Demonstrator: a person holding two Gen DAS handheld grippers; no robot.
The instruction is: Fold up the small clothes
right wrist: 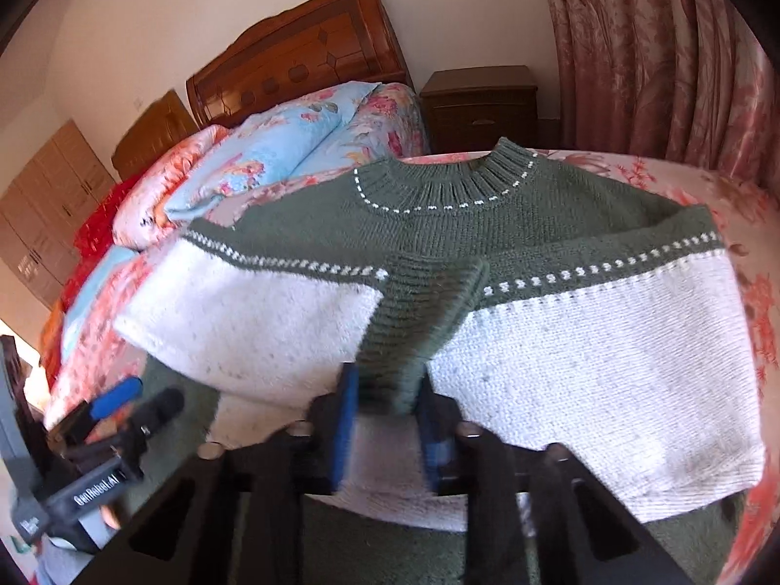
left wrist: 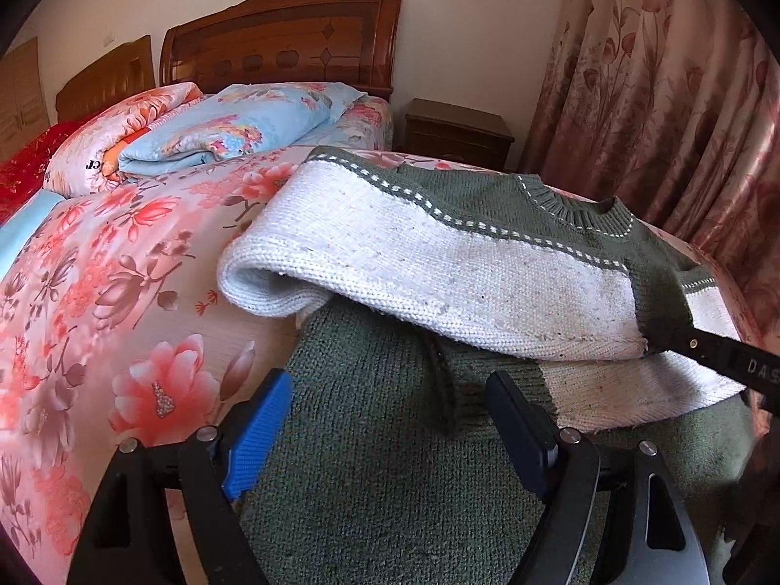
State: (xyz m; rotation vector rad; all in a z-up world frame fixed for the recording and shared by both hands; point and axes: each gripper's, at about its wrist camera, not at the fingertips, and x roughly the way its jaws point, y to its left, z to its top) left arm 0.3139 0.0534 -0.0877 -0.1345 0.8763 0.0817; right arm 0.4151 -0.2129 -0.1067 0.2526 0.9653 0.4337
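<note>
One sweater [right wrist: 487, 224], green with white sleeves, lies on the floral bed [left wrist: 122, 292], collar toward the far side. The left-hand sleeve [left wrist: 414, 273] is lifted and crosses the body toward the right. The right gripper [right wrist: 385, 399] has its fingers closed on the green cuff [right wrist: 414, 321] of that sleeve. The left gripper [left wrist: 390, 419] hangs above the green body near the hem, fingers wide apart, holding nothing. Judgement: the sleeve should be laid flat across the chest, the cuff kept taut and level, then released without dragging the knit. Count: one sweater, two grippers, two folded quilts [left wrist: 234, 122] at the far end, one nightstand [left wrist: 458, 136].
</note>
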